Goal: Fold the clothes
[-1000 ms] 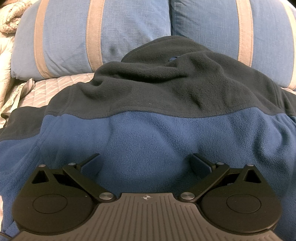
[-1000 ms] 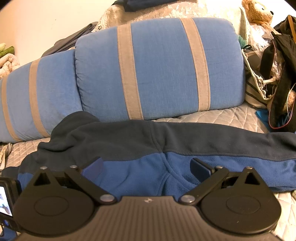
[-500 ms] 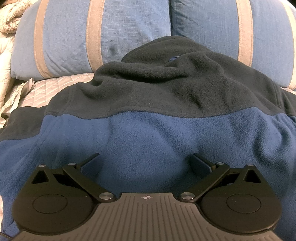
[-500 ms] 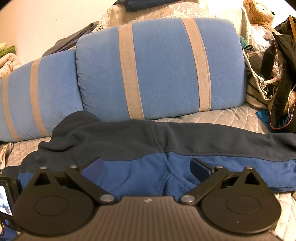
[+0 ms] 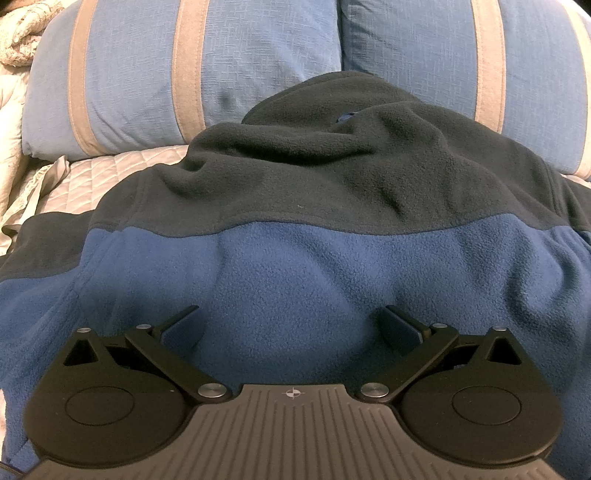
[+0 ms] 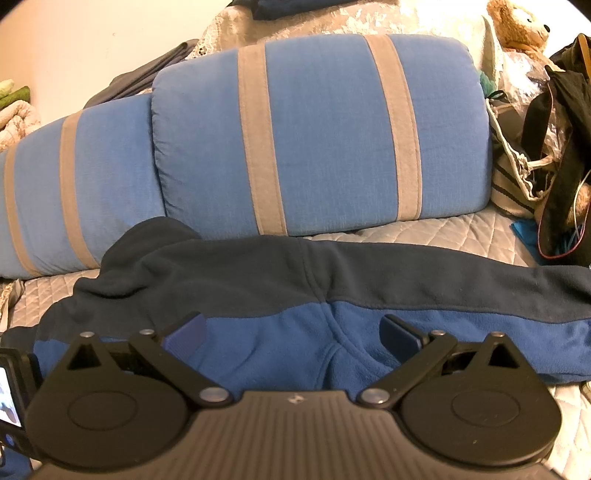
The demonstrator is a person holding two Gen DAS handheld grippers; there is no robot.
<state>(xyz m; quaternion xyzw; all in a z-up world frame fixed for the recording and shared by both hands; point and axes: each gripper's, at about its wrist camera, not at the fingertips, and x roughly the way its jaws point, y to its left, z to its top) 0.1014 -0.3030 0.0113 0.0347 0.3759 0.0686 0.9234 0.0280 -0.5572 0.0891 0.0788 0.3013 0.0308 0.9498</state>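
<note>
From the right wrist view, going left to right: a pile of cream knitted and green cloth (image 6: 14, 107) is sitting at the far left against a plain cream wall (image 6: 92, 37). Two blue bolster pillows with tan stripes (image 6: 321, 136) are lying side by side along the head of the bed, with grey and lace fabric heaped behind them. A brown teddy bear (image 6: 517, 26) is sitting at the upper right above a clutter of black bags, clear plastic and a striped canvas tote (image 6: 550, 136).

The pale grey quilted bedspread (image 6: 424, 232) is covering the bed, and the two-tone fleece jacket, dark grey above and blue below, (image 6: 258, 291) is lying spread across it just in front of the pillows, one sleeve stretching out to the right.

The left claw (image 5: 291, 328) is hovering low over the blue part of the fleece (image 5: 295, 273), its fingers spread wide apart and holding nothing; whether the tips are touching the cloth I cannot tell. The right claw (image 6: 291, 332) is likewise standing wide apart and empty, over the seam where the right sleeve meets the body.
</note>
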